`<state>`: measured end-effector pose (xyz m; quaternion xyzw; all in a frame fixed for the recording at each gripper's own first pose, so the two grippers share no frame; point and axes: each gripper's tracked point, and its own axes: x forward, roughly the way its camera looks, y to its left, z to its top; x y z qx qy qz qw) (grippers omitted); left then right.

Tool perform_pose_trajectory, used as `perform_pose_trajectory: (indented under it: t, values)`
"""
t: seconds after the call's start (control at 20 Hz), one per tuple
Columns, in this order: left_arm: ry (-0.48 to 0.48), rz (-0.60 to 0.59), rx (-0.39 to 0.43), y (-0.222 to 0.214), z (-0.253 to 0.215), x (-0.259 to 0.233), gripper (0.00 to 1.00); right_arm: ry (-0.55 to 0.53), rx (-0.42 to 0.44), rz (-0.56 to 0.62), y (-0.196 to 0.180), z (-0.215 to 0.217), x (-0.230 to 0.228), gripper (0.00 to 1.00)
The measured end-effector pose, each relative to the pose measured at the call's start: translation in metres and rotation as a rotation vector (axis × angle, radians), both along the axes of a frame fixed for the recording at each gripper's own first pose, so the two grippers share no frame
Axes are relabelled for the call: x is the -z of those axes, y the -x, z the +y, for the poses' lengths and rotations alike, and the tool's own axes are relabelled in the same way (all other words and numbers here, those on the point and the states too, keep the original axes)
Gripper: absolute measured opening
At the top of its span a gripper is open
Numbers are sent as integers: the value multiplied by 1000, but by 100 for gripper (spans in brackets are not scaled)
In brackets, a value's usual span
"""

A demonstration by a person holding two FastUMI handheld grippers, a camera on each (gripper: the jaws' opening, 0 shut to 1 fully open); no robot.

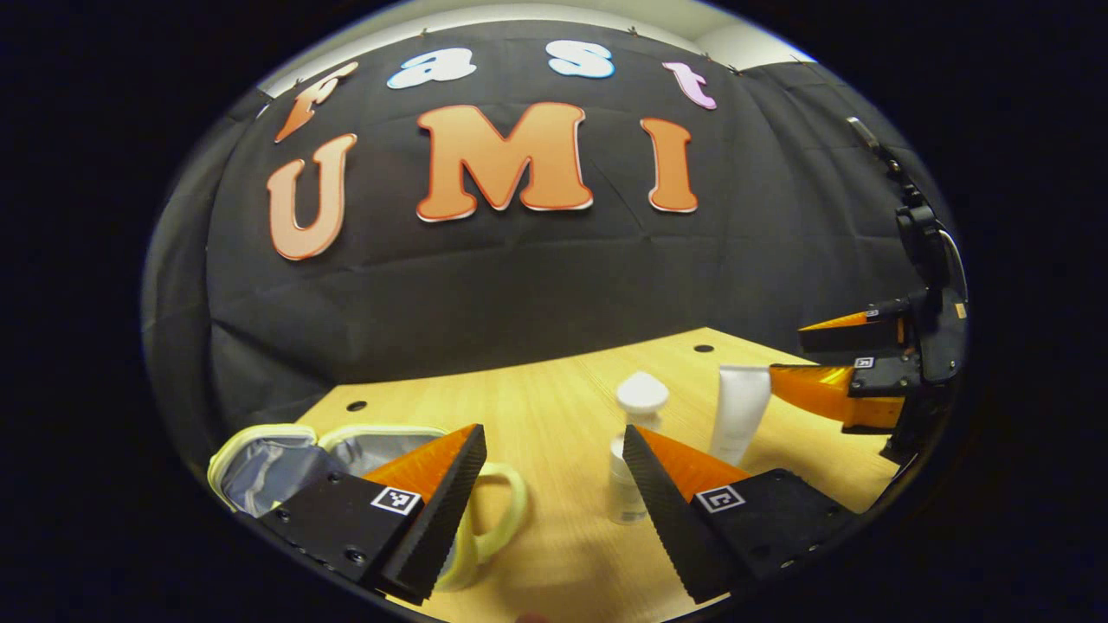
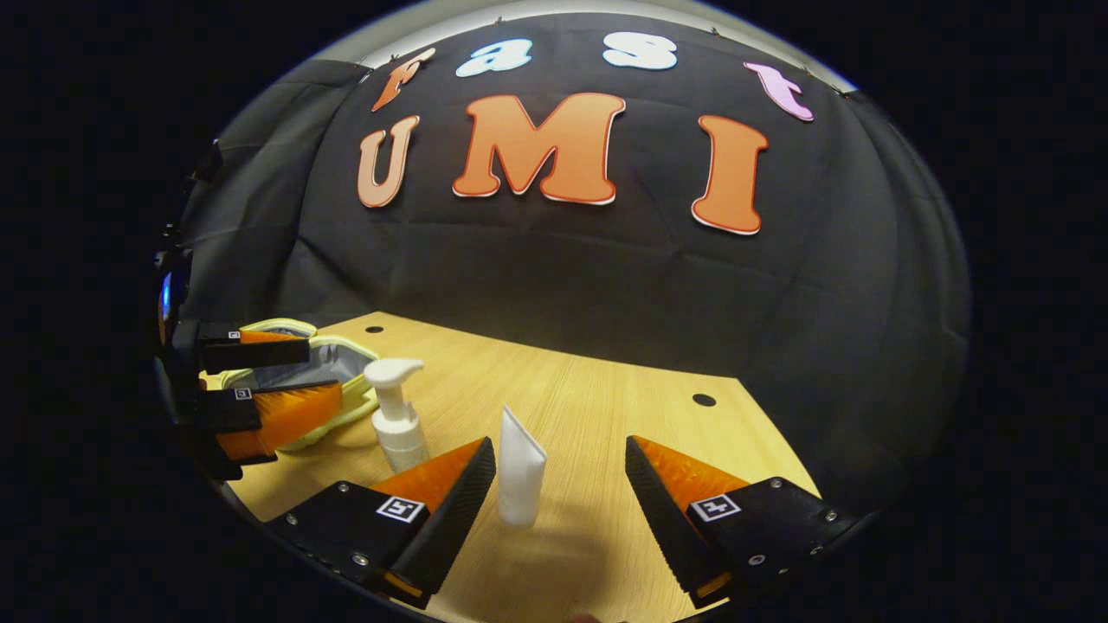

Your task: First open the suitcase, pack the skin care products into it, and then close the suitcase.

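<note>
Two skin care products stand on the table (image 2: 606,407), so the packing step is in hand and nothing looks packed yet. Largest first: the suitcase (image 1: 277,467), a small soft case with a pale yellow rim and grey lining, lies open at the left end of the table, its loop handle toward the middle. Next, the pump bottle (image 2: 396,420) stands upright just beside the case. Smallest, the white tube (image 2: 521,476) stands on its cap, near the bottle but apart from it.

Both tools hover low over the table, pointing toward the wall. The right hand-held gripper (image 2: 561,493) has its fingers spread wide with the tube between them, untouched; by my judgement its next move is to close on the tube. The left hand-held gripper (image 1: 554,489) is likewise spread, the bottle just ahead of its right finger, calling for a small shift sideways before closing.
</note>
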<state>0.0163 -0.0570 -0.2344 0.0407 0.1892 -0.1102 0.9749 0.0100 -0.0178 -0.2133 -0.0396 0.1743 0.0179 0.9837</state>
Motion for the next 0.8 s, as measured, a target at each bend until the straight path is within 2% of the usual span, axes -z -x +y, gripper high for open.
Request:
perform_pose_trajectory:
  t: [0.25, 0.6, 0.7, 0.8]
  values:
    - [-20, 103, 42, -3, -31, 61, 99, -9, -21, 31, -9, 7, 44, 96]
    - [25, 206, 73, -18, -56, 103, 100, -33, -50, 71, -20, 12, 75, 96]
    - [48, 237, 69, -20, -62, 112, 95, -40, -73, 90, -21, 17, 84, 96]
    - [67, 283, 65, -20, -68, 125, 81, -51, -90, 102, -22, 19, 88, 96]
